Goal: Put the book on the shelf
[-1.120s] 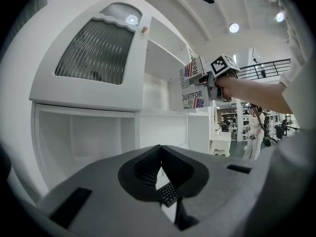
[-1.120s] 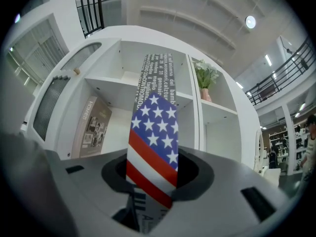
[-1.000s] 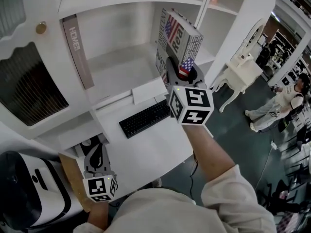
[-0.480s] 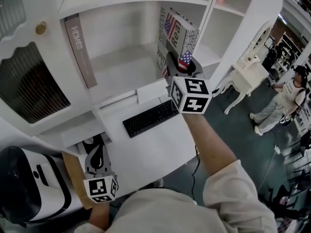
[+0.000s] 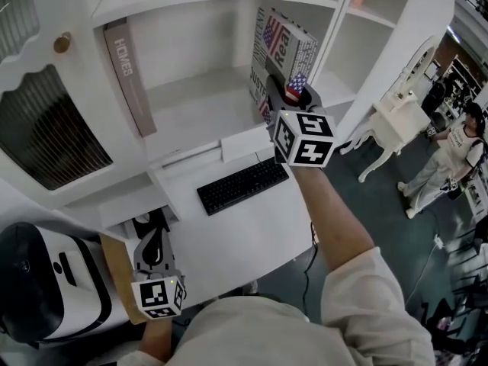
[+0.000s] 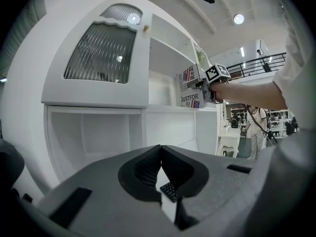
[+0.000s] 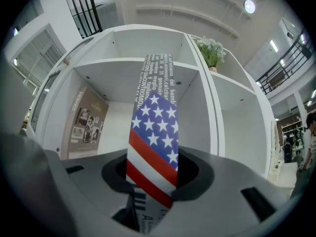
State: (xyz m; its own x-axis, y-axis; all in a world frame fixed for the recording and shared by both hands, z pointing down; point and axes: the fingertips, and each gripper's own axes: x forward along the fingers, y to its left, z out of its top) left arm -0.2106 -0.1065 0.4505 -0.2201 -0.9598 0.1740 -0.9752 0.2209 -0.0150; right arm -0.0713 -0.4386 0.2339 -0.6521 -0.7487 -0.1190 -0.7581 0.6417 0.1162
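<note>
1. A white shelf unit [image 5: 191, 105] fills the upper part of the head view. It has an open compartment in the middle, a glazed cabinet door [image 5: 46, 136] to the left and a narrower bay to the right.
2. The white bench [image 5: 244, 227] runs out below the open compartment.
3. A white and black machine [image 5: 53, 288] sits at the bench's lower left corner, beside the left gripper.
4. A small white side table [image 5: 400, 120] stands on the floor to the right, with a person [image 5: 457, 155] beyond it.
5. The book [image 5: 286, 48], with a flag-patterned cover, stands upright at the front right of the open compartment, close to the divider. I cannot tell whether it touches the shelf floor.
6. A brown book marked HOMES [image 5: 131, 75] leans on the compartment's left wall, well apart from the held book.
7. A black keyboard [image 5: 242, 185] lies on the bench, with a flat white slab [image 5: 248, 142] just behind it at the shelf edge.
8. The right gripper [image 5: 293, 97] is clenched on the book's lower end.
9. The left gripper [image 5: 152, 246] is low over the bench's left edge, its jaws together with nothing between them.
</note>
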